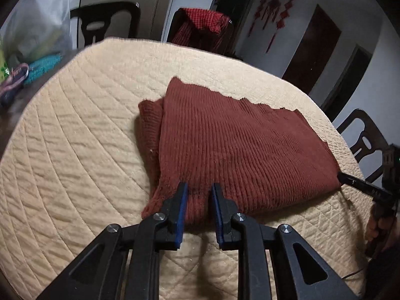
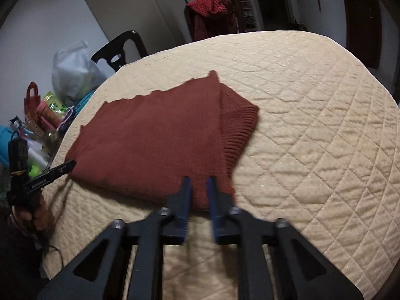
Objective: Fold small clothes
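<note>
Left wrist view: your left tool (image 1: 197, 191) and right tool (image 2: 199, 185) each pinch the sweater's (image 1: 235, 147) near hem. Lift both corners level, then carry them to the sweater's far edge.

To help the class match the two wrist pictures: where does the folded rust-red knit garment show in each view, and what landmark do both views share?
Left wrist view: the knit garment lies centre to right on the quilted cover, its near edge between this gripper's jaws.
Right wrist view: the knit garment lies centre-left, a ribbed part poking out at its right.
Shared landmark: the red checked cloth draped over a chair beyond the table.
</note>
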Tool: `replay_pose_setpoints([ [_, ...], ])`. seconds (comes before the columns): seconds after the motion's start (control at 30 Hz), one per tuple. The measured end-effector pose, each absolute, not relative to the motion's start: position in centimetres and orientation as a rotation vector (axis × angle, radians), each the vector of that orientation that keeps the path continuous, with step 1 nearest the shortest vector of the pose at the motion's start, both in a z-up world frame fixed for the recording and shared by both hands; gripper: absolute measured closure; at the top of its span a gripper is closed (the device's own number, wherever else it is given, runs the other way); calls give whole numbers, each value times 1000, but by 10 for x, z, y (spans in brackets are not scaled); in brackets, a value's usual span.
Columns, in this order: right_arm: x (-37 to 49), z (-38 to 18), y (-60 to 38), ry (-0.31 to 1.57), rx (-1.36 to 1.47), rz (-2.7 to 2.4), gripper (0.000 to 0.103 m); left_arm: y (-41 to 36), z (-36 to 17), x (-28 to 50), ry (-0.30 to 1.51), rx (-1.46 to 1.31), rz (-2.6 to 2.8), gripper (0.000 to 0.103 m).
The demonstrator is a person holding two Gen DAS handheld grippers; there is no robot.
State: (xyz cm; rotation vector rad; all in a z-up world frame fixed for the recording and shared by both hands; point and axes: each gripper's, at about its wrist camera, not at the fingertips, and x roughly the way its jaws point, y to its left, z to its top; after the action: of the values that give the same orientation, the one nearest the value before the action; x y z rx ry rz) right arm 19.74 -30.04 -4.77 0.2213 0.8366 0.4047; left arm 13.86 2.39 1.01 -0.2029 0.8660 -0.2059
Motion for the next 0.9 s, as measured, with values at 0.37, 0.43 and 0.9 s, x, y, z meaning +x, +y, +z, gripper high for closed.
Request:
replay_pose_setpoints([
  [0.37,187,-48,-299,838,188,361,98,46,8,130,851,-274,-139,81],
  [0.43,187,-50,-302,839,217,362,98,44,12,128,856,-262,-134,81],
  [0.9,197,-49,-203,840,101,528,95,-89,18,143,887,-65,-369,81],
])
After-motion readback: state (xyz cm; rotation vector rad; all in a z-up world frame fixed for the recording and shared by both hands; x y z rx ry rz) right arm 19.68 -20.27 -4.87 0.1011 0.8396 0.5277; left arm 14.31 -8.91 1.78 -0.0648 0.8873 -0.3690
